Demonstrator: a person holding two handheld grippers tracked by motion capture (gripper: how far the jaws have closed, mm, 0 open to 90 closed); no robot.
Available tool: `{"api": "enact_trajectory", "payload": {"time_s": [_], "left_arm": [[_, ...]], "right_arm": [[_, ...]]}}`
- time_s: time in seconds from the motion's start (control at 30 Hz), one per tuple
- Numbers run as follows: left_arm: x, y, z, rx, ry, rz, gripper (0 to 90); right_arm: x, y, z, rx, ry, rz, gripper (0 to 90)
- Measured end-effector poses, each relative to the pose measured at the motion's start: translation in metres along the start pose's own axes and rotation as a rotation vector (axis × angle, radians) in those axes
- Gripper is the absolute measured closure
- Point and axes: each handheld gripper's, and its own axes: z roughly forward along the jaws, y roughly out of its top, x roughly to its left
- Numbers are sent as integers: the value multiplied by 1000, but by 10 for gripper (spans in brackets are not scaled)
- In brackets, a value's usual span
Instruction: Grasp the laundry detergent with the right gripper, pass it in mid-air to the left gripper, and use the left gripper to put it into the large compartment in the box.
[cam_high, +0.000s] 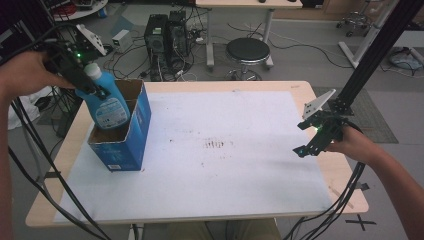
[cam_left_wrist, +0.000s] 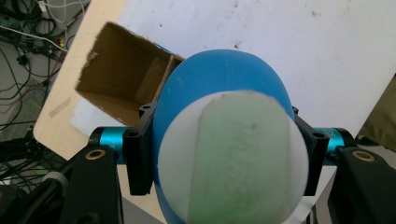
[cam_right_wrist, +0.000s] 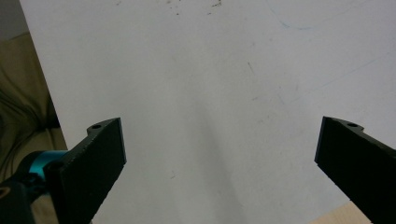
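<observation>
Lowering: the left gripper (cam_high: 92, 86) held a blue bottle (cam_high: 106, 102) tilted over an open blue carton (cam_high: 134, 131), the bottle's base already down between the carton's walls.

Grip: the jaws stood clamped on the bottle just under its white cap (cam_left_wrist: 232, 158), one black jaw on each side, as the left gripper view showed.

Bottle's place: at the left end of the table (cam_high: 300, 90), inside the mouth of the carton, leaning toward the person's left hand (cam_high: 25, 74); whether its base touched the carton floor could not be told.

Carton: upright on the white sheet (cam_high: 225, 120) covering the table, flaps raised, a cardboard divider visible within.

Right gripper (cam_high: 309, 145): idle above the sheet near the right edge, jaws wide apart, nothing between them.

Doing it well: in my judgement the bottle wanted straightening to upright before going deeper, so its shoulder would clear the divider and the near wall; the jaws should let go only once the base sat flat, since the light carton could tip or slide under a sideways push. The free gripper could steady the carton.

Writing: the bottle carried a pale label, and the carton a small white patch low on its front, but neither could be read.
</observation>
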Motion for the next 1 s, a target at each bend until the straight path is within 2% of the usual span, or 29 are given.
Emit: {"api": "enact_trajectory", "payload": {"time_s": [0.13, 0.2, 0.23, 0.27, 0.43, 0.77, 1.0], "left_arm": [[-1, -6, 23, 15, -14, 18, 381], [-1, -8, 28, 15, -16, 20, 381], [-2, -11, 37, 19, -17, 23, 381], [-2, -11, 37, 19, -17, 23, 381], [-4, -19, 61, 20, -25, 37, 381], [-4, -24, 90, 57, -18, 55, 381], [-4, -28, 106, 80, -30, 51, 381]], "right_arm": [[0, -2, 4, 4, 4, 2, 9], [0, -2, 4, 2, 6, 2, 9], [0, -3, 4, 4, 8, 4, 9], [0, -3, 4, 4, 8, 4, 9], [0, -5, 4, 3, 8, 10, 9], [1, -3, 11, 5, 19, 4, 9], [0, -7, 17, 3, 32, 5, 9]]}}
